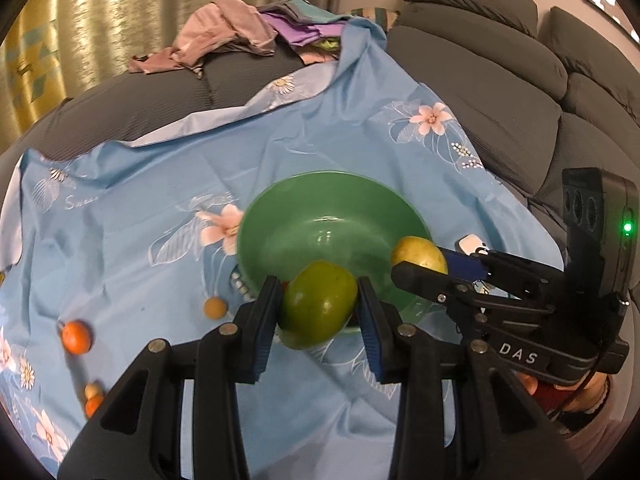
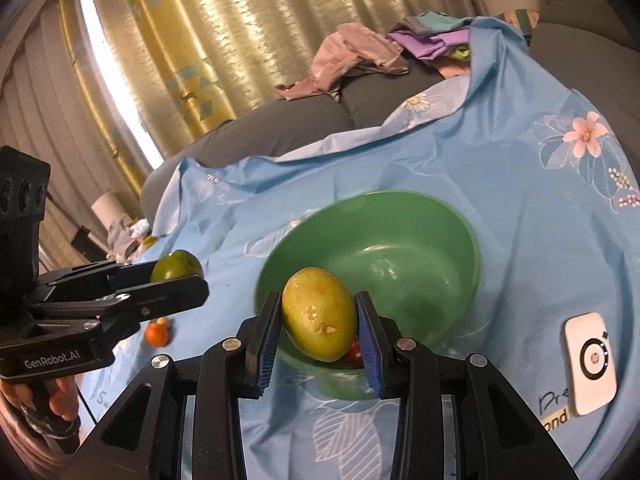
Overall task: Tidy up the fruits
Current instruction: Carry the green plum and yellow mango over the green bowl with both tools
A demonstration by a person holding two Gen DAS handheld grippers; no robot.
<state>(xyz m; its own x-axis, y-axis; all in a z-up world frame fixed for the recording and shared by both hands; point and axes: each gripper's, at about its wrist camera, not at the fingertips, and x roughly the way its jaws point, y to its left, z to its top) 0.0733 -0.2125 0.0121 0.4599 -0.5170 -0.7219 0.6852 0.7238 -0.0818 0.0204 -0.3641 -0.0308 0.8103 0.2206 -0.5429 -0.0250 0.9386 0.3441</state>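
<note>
- Left gripper up close, blue pads clamped on both sides of a green fruit, carried right at the near rim of the green bowl.
- Right gripper doing the same with a yellow fruit, pinched across its middle, also over the bowl's near edge.
- Something small and red peeking out just beside the yellow fruit on the bowl side; can't tell what exactly.
- Both fruits looking firm, smooth-skinned, a bit glossy, so probably slippery-ish. Best hold seems to be across the widest belly, like now; off-centre and likely to squirt out.
- Yellow one showing a few nicks in the skin, so probably bruises easily. No hard squeezing, gentle drop into the bowl.
- Neither looks heavy for these jaws.
- Left of the bowl on the blue floral sheet: a small orange fruit and a paler round one, well apart from the bowl, tiny and round, likely to roll on soft cloth.
- White gadget right of the bowl, not fruit.
</note>
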